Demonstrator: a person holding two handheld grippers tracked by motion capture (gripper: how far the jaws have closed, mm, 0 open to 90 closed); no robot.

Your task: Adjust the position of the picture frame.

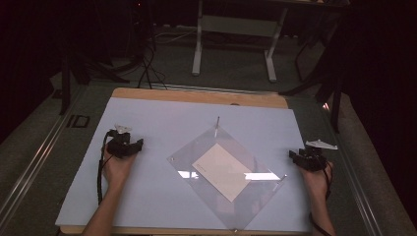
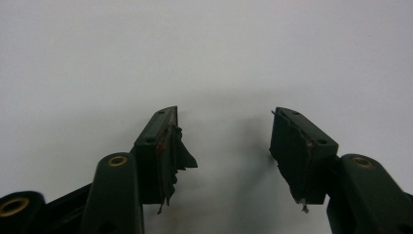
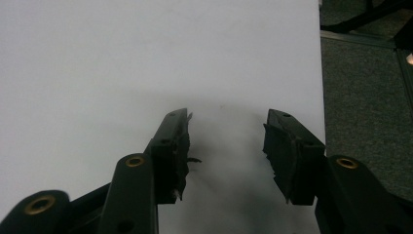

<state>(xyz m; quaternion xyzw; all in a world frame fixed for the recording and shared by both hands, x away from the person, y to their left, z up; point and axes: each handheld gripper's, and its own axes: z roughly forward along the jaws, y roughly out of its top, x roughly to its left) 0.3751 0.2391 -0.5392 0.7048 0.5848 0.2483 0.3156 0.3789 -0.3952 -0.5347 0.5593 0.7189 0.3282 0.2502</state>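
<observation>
Looking down from the high view, I see a clear plastic sleeve (image 1: 228,169) with a paper card (image 1: 221,170) inside, lying in the middle of the table (image 1: 147,206). It looks light, thin, bendy and slippery, so I would pinch a corner. My left tongs (image 1: 139,143) and right tongs (image 1: 291,154) wait near the side edges.

In the left gripper view, the left tongs (image 2: 224,134) are wide open, holding nothing.

In the right gripper view, the right tongs (image 3: 226,134) are wide open and empty too.

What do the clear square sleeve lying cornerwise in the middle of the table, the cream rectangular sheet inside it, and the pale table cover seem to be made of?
Clear square sleeve: probably thin glossy plastic film; bright window-like glare, see-through.
Cream rectangular sheet: likely matt paper or card; flat, opaque, no shine.
Pale table cover: smooth matt board or laminate, over a wooden-looking tabletop showing a tan edge.
</observation>
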